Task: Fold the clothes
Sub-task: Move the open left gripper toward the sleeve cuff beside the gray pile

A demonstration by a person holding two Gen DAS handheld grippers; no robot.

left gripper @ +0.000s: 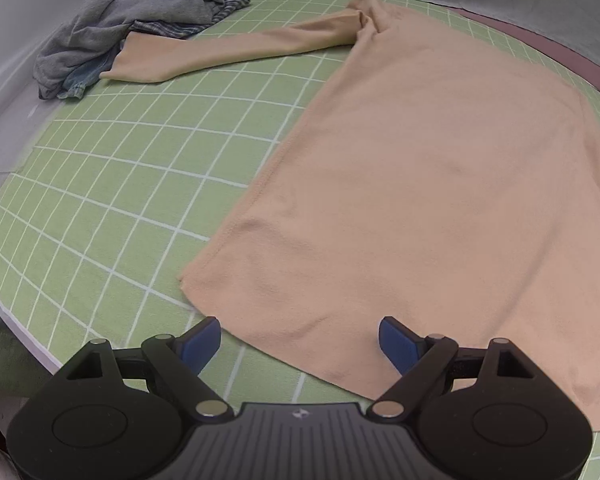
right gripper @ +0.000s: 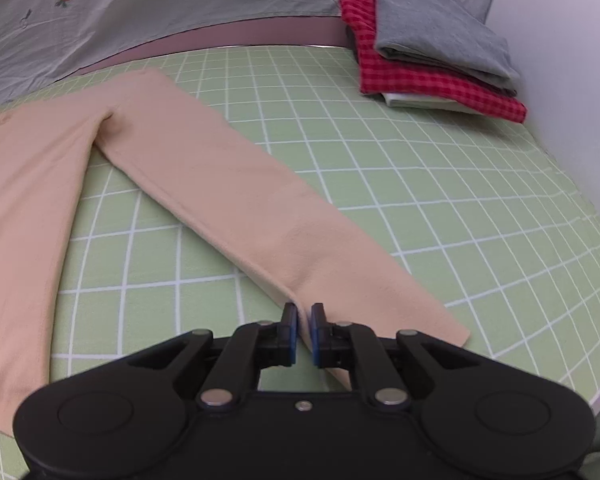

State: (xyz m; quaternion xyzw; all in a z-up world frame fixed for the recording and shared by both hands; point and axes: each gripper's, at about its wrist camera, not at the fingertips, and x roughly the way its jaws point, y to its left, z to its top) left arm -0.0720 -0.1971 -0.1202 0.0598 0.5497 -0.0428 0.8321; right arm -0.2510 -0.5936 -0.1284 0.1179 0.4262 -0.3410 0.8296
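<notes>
Peach long-sleeve top (left gripper: 440, 184) lies flat on green grid mat (left gripper: 112, 184). Left hand-held gripper (left gripper: 300, 344) w/ jaws wide, empty, over the top's near hem. Right hand-held gripper (right gripper: 304, 332) w/ jaws nearly closed, pinching the near edge of the top's right sleeve (right gripper: 236, 200). Crumpled grey clothes (left gripper: 140, 12) far left; folded red-check & grey stack (right gripper: 432, 44) far right.

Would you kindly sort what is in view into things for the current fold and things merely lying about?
For this fold: peach long-sleeved top; its sleeve, pinched by the right gripper; open left gripper.
Lying about: crumpled grey clothes heap; folded stack; green grid mat.
</notes>
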